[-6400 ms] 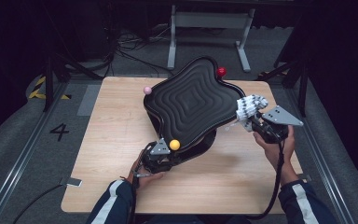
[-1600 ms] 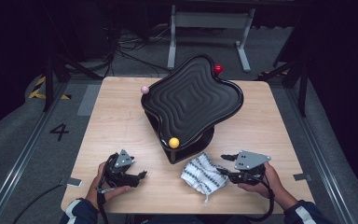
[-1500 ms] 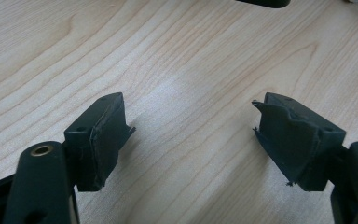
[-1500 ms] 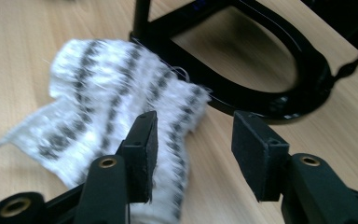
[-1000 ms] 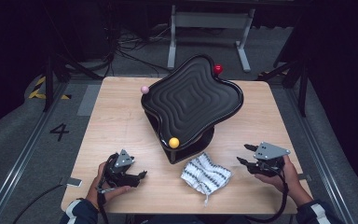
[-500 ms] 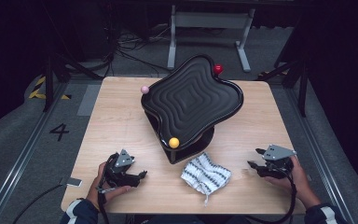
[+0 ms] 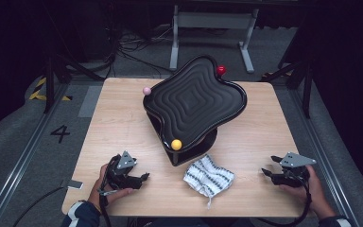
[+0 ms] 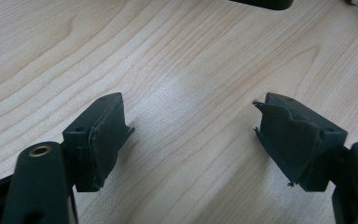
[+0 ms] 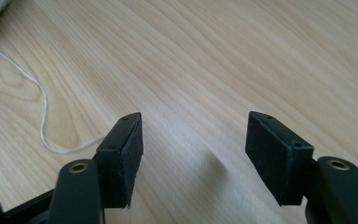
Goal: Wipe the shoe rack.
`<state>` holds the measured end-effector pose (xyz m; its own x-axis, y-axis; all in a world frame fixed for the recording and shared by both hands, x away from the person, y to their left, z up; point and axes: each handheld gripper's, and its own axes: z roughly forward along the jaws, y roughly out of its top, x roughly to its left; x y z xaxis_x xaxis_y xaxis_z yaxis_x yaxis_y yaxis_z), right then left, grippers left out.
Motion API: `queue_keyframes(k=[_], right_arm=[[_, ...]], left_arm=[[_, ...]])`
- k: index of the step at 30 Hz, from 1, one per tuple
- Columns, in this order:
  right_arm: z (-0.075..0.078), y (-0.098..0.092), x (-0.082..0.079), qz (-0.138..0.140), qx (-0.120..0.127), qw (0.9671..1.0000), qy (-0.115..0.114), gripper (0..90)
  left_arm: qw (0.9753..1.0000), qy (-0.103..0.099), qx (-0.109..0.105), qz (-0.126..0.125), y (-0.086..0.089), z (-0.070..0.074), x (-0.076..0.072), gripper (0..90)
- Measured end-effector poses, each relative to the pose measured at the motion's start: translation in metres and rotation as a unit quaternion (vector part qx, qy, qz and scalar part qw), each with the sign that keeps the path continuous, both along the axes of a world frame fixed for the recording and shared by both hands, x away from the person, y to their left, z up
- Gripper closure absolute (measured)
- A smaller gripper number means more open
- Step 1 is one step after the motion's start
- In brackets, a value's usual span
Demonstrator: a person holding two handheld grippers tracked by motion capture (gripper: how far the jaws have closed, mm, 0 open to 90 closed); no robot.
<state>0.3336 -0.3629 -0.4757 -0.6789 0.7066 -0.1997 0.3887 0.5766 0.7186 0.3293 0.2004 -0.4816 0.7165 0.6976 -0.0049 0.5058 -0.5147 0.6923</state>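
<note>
We rest both the left gripper and right gripper gaping and empty on the worktop, leaving the crumpled cloth lying free between them, just before the black tray.

Black "4" on the grey floor, left of table

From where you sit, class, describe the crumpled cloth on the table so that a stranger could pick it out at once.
Start at the big black wavy tray tilted on its stand in the middle of the wooden table. Just in front of its base, near the table's front edge, lies the cloth, between the two grippers. It is the one soft thing there: white with dark stripes, crumpled, trailing a loose thread.
</note>
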Motion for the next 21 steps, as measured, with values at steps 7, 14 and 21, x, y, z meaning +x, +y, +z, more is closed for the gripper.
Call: queue_keyframes(k=[7,14,21], right_arm=[[-0.007,-0.014,-0.008,-0.023,0.036,0.9990,0.011,33.9],[-0.010,-0.021,-0.009,-0.041,0.063,0.9970,0.020,28.3],[-0.011,-0.026,-0.003,-0.056,0.085,0.9932,0.056,23.7]], left_arm=[[1.0000,0.001,-0.002,0.001,0.000,0.000,0.000,23.1],[1.0000,0.001,-0.002,0.001,0.000,0.000,0.000,23.1],[1.0000,0.001,-0.001,0.001,0.000,0.000,0.000,23.1]])
